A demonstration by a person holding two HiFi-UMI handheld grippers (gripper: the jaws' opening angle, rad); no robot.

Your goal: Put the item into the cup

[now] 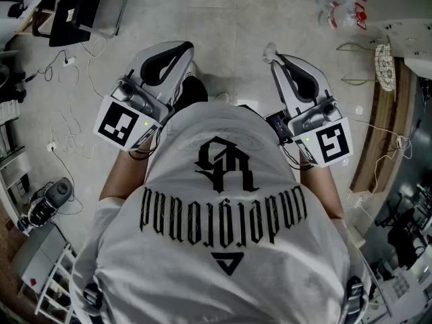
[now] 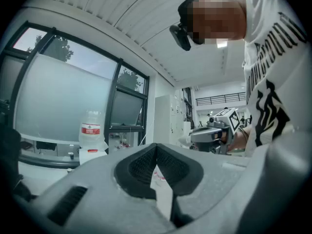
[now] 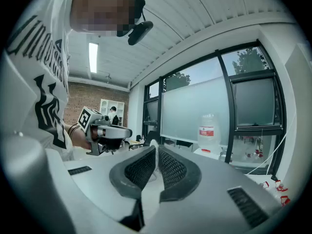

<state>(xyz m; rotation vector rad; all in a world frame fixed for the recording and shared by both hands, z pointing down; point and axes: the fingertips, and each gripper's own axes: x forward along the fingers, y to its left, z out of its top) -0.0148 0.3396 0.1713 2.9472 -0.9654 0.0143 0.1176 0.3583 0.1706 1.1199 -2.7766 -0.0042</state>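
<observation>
left gripper [image 1: 177,54] jaws pressed together, empty. right gripper [image 1: 278,59] same, nothing held. both hang over floor [image 1: 229,19]. no cup, no item visible; task not started.

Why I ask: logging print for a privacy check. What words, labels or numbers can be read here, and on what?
Nothing can be quoted with confidence.
T-shirt: blackletter word and monogram, upside down in the head view, not reliably readable.
Water bottle: red label, too small to read.
Marker cube: square code pattern, no words.
</observation>
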